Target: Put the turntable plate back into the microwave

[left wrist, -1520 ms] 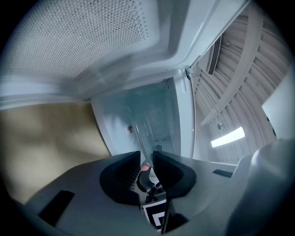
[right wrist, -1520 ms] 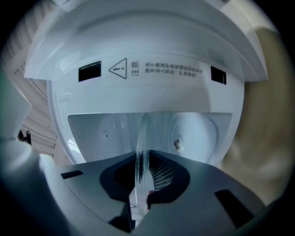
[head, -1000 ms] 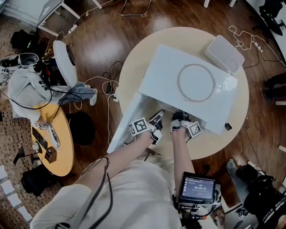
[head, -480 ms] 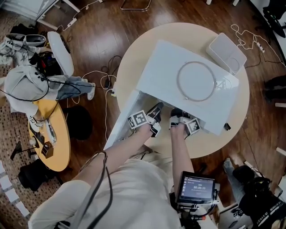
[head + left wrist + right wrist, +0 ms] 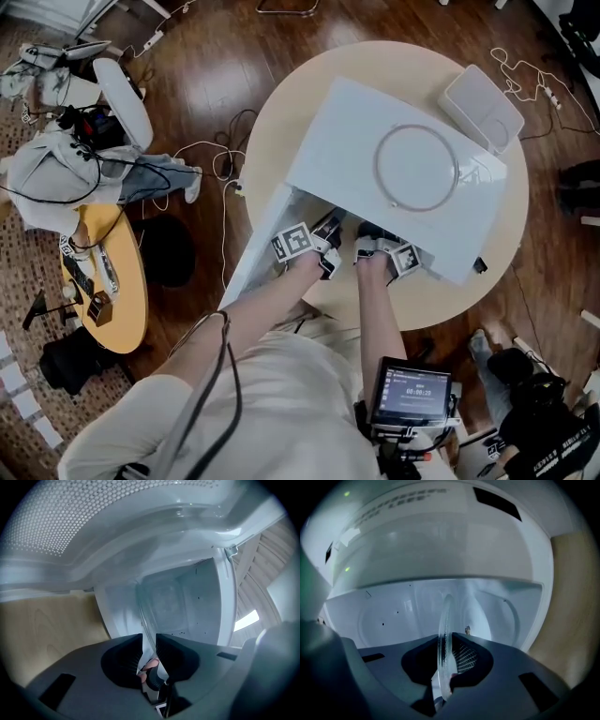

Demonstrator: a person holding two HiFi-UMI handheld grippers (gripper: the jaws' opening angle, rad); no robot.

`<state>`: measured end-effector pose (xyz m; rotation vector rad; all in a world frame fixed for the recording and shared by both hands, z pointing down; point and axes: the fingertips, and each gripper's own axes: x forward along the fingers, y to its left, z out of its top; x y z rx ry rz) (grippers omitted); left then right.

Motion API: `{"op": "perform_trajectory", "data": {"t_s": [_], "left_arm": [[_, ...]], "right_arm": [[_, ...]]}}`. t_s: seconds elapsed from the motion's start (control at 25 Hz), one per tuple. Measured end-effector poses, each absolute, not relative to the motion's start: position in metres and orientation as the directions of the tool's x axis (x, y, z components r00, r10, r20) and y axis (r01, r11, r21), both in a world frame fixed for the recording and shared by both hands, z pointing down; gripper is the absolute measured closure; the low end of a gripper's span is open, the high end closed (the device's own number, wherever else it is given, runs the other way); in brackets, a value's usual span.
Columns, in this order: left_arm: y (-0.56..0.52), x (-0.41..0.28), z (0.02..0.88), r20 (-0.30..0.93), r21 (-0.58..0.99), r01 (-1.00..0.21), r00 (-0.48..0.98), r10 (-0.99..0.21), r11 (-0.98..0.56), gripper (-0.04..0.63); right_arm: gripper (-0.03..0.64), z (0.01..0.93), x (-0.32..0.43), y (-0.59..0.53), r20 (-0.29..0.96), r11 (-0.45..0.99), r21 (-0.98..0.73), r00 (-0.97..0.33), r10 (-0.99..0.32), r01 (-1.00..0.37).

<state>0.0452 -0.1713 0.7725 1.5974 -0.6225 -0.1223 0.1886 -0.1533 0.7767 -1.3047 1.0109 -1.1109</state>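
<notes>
From the head view, both claws reach into the open front of the microwave [image 5: 375, 141] on the round tabletop [image 5: 281, 131]. The left claw [image 5: 328, 239] and right claw [image 5: 370, 240] sit side by side, and the microwave's top hides their tips from me. The door [image 5: 255, 258] hangs open just left of the left claw. Above both claws, on the microwave's top, lies a thin ring [image 5: 415, 167], and beyond it to the right sits a white box [image 5: 483, 108]. Far to the left of the claws are a guitar [image 5: 108, 281] and clothes [image 5: 56, 178], with cables [image 5: 220, 173] on the floor between. Behind the right claw, a screen [image 5: 412, 394] shows digits too small for me to read.

In the left gripper view, the jaws stand narrowly apart with the glass plate [image 5: 146, 616] edge-on between them, and I read that as a grip on its rim. Ahead is the white cavity. The door's dotted mesh runs overhead, and the tabletop's wood shows to the left.

In the right gripper view, the jaws are nearly together, pinching the plate's rim. The plate runs forward over the cavity floor. A small stub [image 5: 467, 630] stands just right of it. Printed lines on the microwave's front above are too blurred to read.
</notes>
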Motion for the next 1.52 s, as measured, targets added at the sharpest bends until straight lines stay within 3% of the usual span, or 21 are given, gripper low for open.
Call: {"op": "perform_trajectory", "data": {"t_s": [1.08,1.52], "left_arm": [[-0.177,0.053,0.752,0.181,0.979,-0.206,0.847,-0.499,0.004,0.522],[-0.176,0.064,0.739,0.046,0.999,-0.035,0.868,-0.494,0.031,0.548]], "right_arm": [[0.572,0.744,0.167,-0.132,-0.014,0.022,-0.999,0.213,-0.977,0.036],[0.572,0.738,0.170,-0.117,-0.005,0.014,-0.999,0.218,-0.976,0.039]]}}
